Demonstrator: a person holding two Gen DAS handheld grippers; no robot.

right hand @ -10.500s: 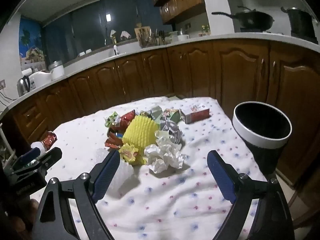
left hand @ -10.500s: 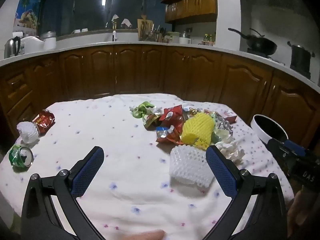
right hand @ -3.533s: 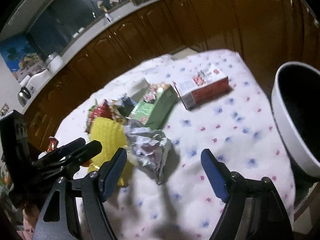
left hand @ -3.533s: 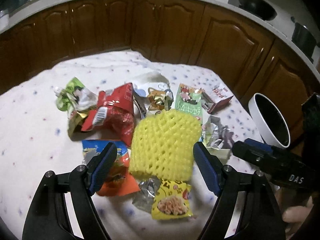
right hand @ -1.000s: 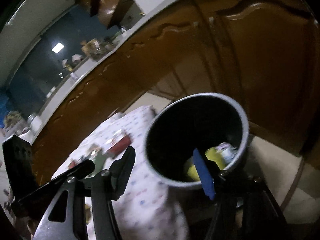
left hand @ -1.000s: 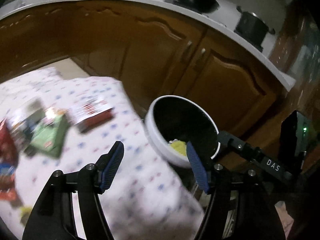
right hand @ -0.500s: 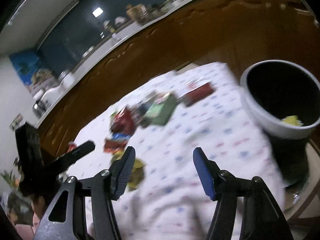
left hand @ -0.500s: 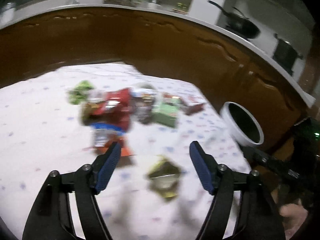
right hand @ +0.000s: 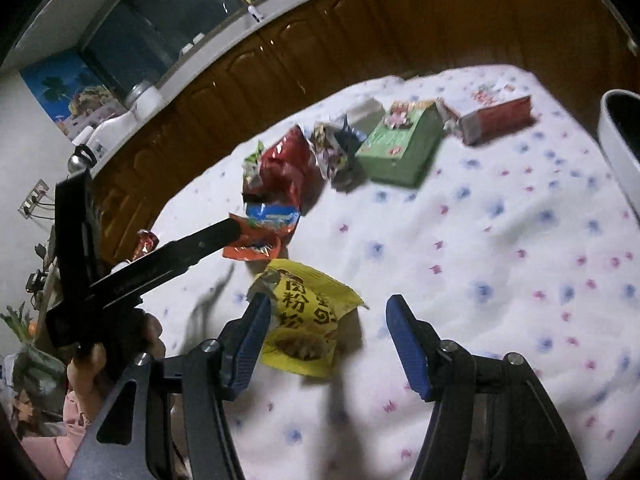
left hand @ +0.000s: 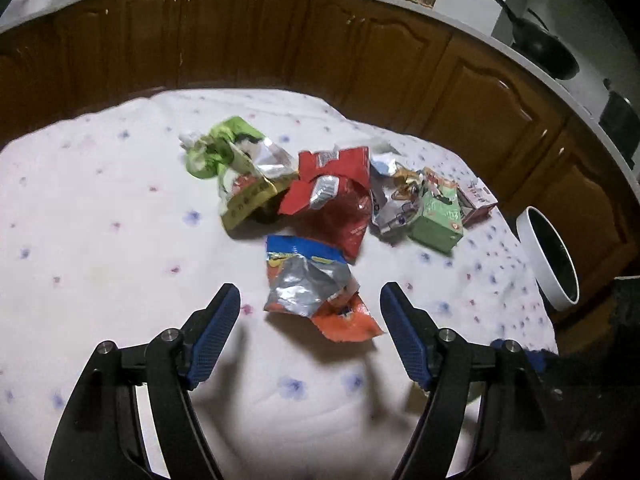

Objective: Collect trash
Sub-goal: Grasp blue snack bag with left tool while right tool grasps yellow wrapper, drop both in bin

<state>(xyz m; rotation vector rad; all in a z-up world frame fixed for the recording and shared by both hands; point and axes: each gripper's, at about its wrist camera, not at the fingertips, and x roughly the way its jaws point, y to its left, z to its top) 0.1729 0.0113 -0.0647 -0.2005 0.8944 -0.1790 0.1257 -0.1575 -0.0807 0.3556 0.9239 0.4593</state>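
My left gripper is open just above the tablecloth, and a blue, orange and silver snack wrapper lies between its fingertips, untouched. My right gripper is open too, with a yellow snack packet between its fingers, close against the left pad. In the right wrist view the left gripper's finger reaches to the orange wrapper. Beyond lie a red wrapper, a green wrapper, crumpled foil, a green carton and a red-and-white box.
A white bin with a dark inside stands off the table's right edge; its rim shows at the right of the right wrist view. Brown kitchen cabinets curve behind the table. A hand holds the left gripper.
Both grippers have swung away from the bin, where yellow trash lay inside, back over the table. They have come down close to the wrappers near the front edge.
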